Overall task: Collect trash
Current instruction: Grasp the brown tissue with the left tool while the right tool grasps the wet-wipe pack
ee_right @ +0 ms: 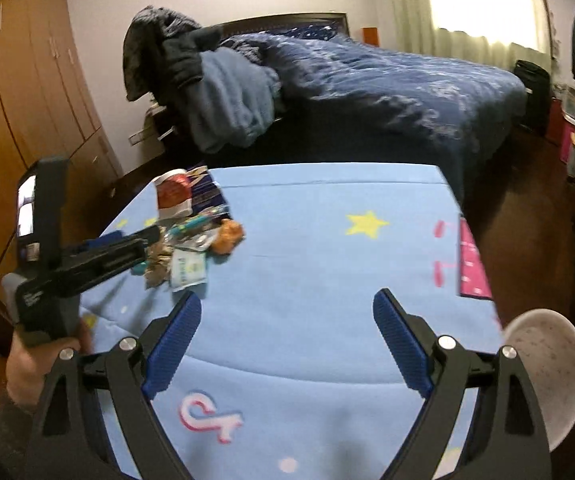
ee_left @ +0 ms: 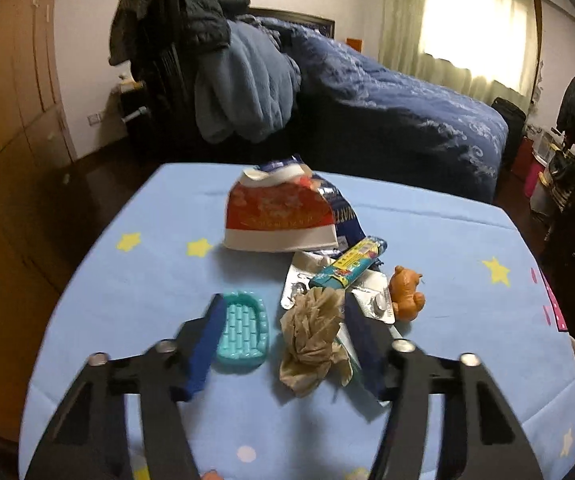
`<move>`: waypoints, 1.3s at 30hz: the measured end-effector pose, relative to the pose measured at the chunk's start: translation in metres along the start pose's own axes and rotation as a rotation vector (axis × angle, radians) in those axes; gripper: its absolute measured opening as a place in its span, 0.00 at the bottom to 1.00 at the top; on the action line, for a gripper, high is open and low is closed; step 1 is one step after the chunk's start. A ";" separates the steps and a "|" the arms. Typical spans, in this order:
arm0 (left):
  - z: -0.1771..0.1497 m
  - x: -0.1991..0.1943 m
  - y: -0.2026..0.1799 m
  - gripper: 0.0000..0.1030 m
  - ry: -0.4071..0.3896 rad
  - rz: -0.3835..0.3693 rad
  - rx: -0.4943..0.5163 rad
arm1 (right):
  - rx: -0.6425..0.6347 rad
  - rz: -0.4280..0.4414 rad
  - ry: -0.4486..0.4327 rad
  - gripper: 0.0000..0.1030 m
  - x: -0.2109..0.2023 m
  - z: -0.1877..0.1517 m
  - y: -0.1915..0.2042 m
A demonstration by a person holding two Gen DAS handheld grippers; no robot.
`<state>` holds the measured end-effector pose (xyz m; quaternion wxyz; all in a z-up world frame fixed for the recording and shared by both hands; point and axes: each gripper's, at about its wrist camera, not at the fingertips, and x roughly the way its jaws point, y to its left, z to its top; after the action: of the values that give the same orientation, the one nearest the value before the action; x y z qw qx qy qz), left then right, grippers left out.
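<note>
On the worktop (ee_left: 127, 300) we kept the crumpled tissue (ee_left: 313, 336) between our left gripper's (ee_left: 283, 312) half-open, untouching fingers, ready to pinch; our right gripper (ee_right: 285, 318) hung wide, empty, near the bowl (ee_right: 547, 368).

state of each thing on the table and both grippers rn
left gripper: open, straddling the crumpled tissue
right gripper: open, empty
crumpled tissue: balled up, not gripped
red snack bag: torn open, crumpled
blister pack: lying flat
teal soap dish: upright, empty
</note>
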<state>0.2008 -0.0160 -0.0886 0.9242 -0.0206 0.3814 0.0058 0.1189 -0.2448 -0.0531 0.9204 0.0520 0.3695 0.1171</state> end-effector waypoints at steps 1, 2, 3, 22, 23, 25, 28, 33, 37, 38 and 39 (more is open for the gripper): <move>0.000 0.005 0.000 0.49 0.003 -0.005 0.004 | -0.001 0.001 0.002 0.86 0.000 -0.002 0.001; 0.000 0.009 -0.001 0.48 0.006 -0.004 0.011 | -0.003 0.003 0.004 0.86 0.002 -0.002 0.002; 0.000 0.011 -0.001 0.48 0.007 -0.006 0.014 | -0.005 0.004 0.006 0.86 0.003 -0.001 0.004; 0.001 -0.018 0.048 0.07 -0.044 -0.043 -0.075 | -0.076 0.028 0.126 0.86 0.089 0.011 0.042; 0.000 -0.020 0.052 0.07 -0.046 -0.040 -0.080 | -0.086 0.037 0.136 0.86 0.094 0.012 0.048; -0.002 -0.023 0.058 0.07 -0.045 -0.038 -0.087 | -0.115 0.048 0.159 0.86 0.106 0.012 0.062; -0.003 -0.025 0.065 0.07 -0.047 -0.040 -0.093 | -0.149 0.050 0.185 0.86 0.122 0.011 0.079; -0.005 -0.027 0.069 0.07 -0.050 -0.042 -0.093 | -0.157 0.046 0.223 0.69 0.140 0.012 0.091; -0.005 -0.029 0.071 0.08 -0.055 -0.043 -0.097 | -0.184 0.024 0.217 0.47 0.143 0.013 0.099; -0.005 -0.030 0.072 0.08 -0.057 -0.041 -0.097 | -0.187 0.029 0.217 0.46 0.143 0.013 0.098; -0.005 -0.031 0.072 0.08 -0.060 -0.039 -0.097 | -0.186 0.039 0.219 0.43 0.142 0.013 0.098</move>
<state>0.1733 0.0563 -0.0727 0.9329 -0.0728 0.3525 0.0068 0.2100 -0.1145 -0.1213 0.8730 -0.0396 0.4539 0.1739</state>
